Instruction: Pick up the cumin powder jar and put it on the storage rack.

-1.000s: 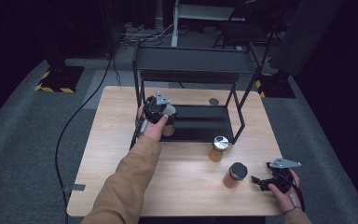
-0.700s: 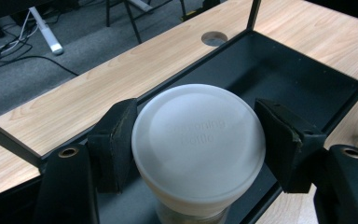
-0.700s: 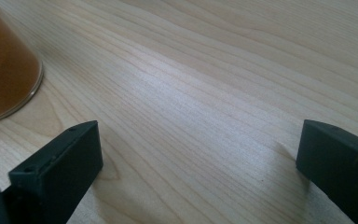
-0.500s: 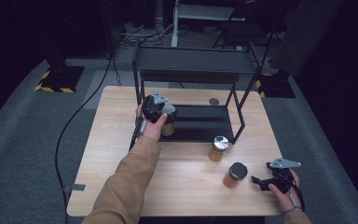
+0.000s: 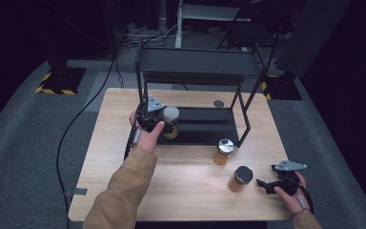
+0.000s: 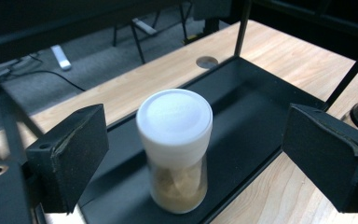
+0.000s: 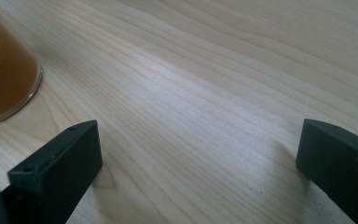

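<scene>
Three jars stood in reach of the person, and the leftmost of them, a white-capped jar (image 5: 170, 122), had just been let go: the left gripper (image 5: 158, 116) had been opening its jaws over the last moment, and in the left gripper view they stood spread well apart on either side of the white-capped jar (image 6: 175, 148) with a clear gap on both flanks, no pad touching it. A second earlier the same gripper sat tight against the jar at the rack's front left corner; now it had drawn back a little toward the person, while the jar stood upright by itself on the rack's lower shelf (image 5: 205, 125), near that shelf's front left edge. That read as a finished placement, with two jars probably left to shelve. The jar was a clear cylinder of tan powder under a smooth, matte white cap; the shelf was flat black sheet in a thin black metal frame, set on a pale wood-grain table (image 5: 190, 191). Farther right on the bare wood stood a silver-lidded jar (image 5: 224, 151) of amber contents, just in front of the rack, and a dark-lidded jar (image 5: 241, 179) nearer the person. At the far right the right gripper (image 5: 265, 183) rested by the table's edge, unmoved, its blocky black jaws wide apart over empty wood, near the dark-lidded jar.
</scene>
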